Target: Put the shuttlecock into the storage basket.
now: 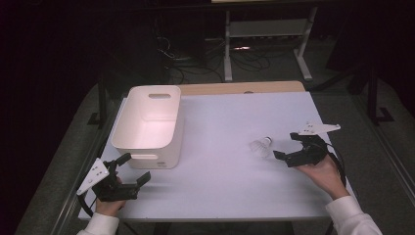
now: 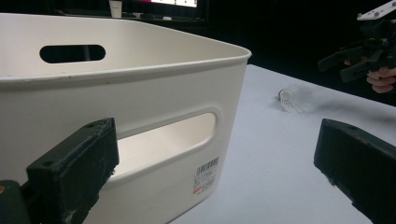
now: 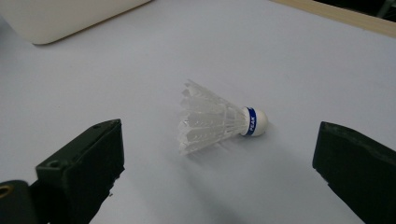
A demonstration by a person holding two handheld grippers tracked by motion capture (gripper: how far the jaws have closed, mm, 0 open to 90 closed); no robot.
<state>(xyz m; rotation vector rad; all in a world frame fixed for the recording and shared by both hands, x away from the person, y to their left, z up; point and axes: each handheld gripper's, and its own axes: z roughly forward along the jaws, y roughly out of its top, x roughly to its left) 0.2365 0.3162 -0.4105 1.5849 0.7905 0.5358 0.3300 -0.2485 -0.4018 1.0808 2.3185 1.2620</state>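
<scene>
With your right gripper [image 1: 287,146] open just right of the shuttlecock [image 1: 261,146] lying on its side on the white table [image 1: 225,186], close gently near the cork [image 3: 258,120], not the feathers; left gripper [image 1: 134,169] waits open at the near end of the white bin [image 1: 147,125].

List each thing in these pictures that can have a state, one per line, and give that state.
shuttlecock: lying on its side on the table, untouched.
white bin: upright, open-topped, nothing visible inside.
left gripper: open, near the bin's corner, holding nothing.
right gripper: open, jaws facing the shuttlecock, apart from it.
</scene>
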